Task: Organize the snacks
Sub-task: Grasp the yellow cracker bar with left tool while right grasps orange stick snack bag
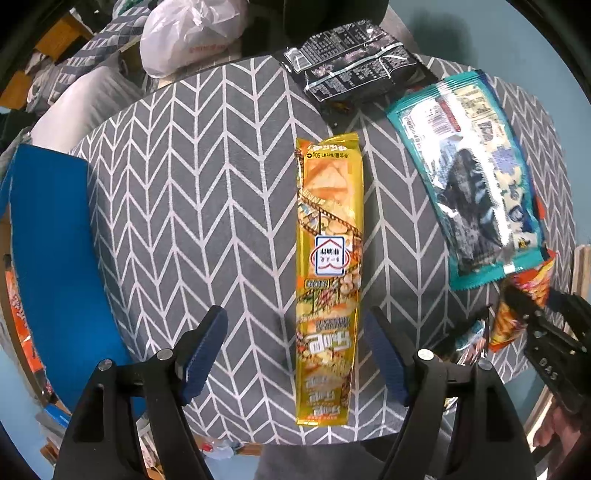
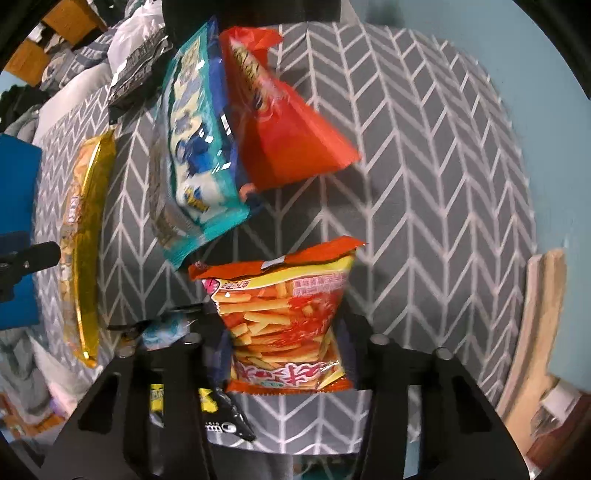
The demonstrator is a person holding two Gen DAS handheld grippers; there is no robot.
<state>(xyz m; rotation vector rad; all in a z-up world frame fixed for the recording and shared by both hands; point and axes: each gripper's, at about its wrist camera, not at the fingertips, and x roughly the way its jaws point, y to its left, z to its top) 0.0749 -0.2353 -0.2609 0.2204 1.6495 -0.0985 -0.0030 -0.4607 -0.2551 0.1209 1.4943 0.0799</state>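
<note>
A long yellow snack pack lies on the grey chevron tablecloth, partly between the fingers of my open left gripper, which holds nothing. A teal seaweed pack and a black pack lie further back right. My right gripper is shut on an orange fries bag, held above the cloth; it also shows at the right edge of the left wrist view. A red-orange bag and the teal pack lie beyond it, the yellow pack to the left.
A blue box stands at the table's left edge. A white plastic bag and bedding lie behind the table. A small black and yellow packet and a light-blue packet lie under my right gripper. A wooden frame stands right.
</note>
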